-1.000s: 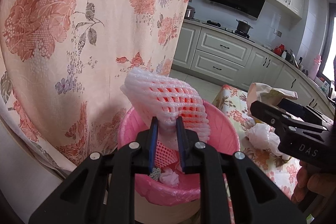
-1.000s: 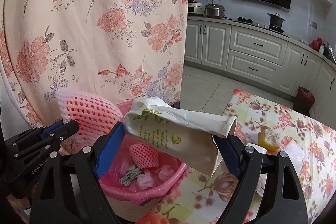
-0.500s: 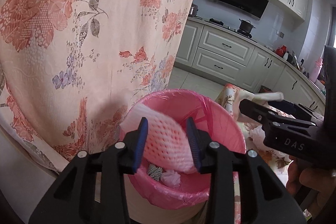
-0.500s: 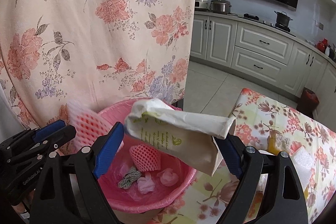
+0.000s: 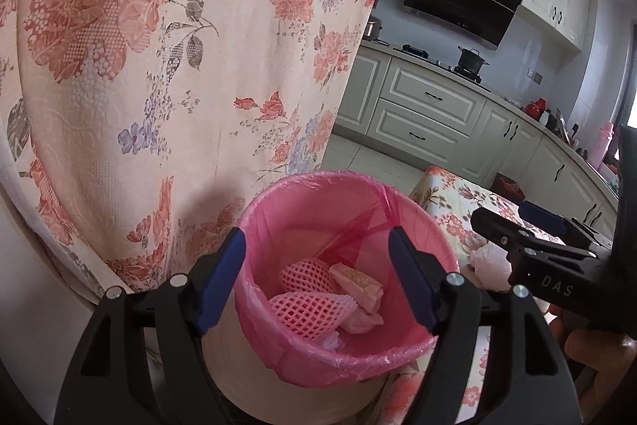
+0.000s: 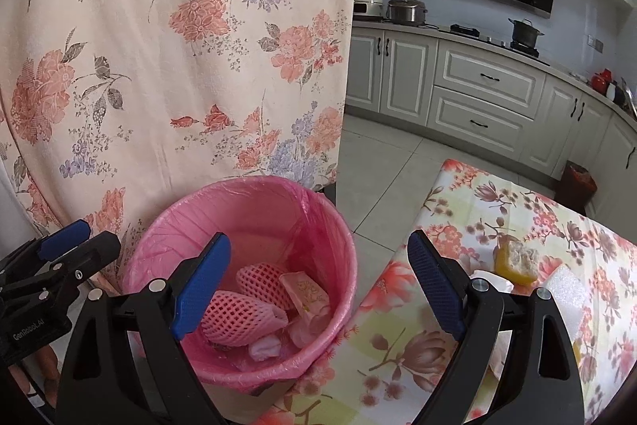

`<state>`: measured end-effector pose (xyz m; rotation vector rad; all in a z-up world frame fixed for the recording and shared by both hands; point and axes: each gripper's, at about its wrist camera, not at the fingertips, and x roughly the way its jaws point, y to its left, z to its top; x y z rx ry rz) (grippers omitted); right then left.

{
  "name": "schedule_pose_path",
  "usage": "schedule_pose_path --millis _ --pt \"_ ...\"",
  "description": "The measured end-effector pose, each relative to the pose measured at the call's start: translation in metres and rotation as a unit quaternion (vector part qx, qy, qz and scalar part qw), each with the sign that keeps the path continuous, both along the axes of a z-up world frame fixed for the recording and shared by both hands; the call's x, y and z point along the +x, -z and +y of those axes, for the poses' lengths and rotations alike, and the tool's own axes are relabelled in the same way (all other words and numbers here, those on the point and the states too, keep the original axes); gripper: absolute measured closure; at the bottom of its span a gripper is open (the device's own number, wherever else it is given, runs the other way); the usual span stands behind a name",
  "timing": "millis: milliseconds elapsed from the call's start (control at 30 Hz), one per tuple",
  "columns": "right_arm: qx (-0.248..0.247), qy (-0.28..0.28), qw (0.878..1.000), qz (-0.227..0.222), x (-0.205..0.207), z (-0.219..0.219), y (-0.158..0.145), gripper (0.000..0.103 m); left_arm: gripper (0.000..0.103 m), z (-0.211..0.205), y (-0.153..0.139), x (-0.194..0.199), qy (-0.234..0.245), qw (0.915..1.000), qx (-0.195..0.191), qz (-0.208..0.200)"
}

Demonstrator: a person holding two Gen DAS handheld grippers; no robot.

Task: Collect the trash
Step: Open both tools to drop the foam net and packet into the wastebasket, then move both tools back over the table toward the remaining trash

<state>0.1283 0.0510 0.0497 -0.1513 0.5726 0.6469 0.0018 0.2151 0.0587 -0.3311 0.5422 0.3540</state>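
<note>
Beside floral curtain [image 6: 179, 46], floral tablecloth [image 6: 458, 325], kitchen cabinets [image 6: 477, 94]

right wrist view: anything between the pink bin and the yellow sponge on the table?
Just bare floral tablecloth between the pink bin and the yellow sponge, in the right wrist view.

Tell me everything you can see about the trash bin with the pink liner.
The trash bin is a round, cream-coloured bucket standing upright, lined with a thin pink plastic bag folded over its rim. It sits between the hanging floral curtain and the table edge. Inside lie two pink foam fruit nets, a small pinkish carton and crumpled tissues. Neither gripper touches it.
</note>
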Motion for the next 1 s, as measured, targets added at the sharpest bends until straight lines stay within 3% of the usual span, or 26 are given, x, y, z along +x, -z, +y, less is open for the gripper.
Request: schedule_pose_path --millis 200,1000 --pt "0.006 0.032 0.999 -0.004 -0.003 -0.04 0.007 0.018 0.024 -0.014 -0.002 0.004 0.009 0.9999 0.002 -0.006" --pt "0.024 0.183 0.982 0.029 0.005 -0.213 0.056 0.018 0.025 -0.087 -0.002 0.039 0.076 0.997 0.013 0.008"
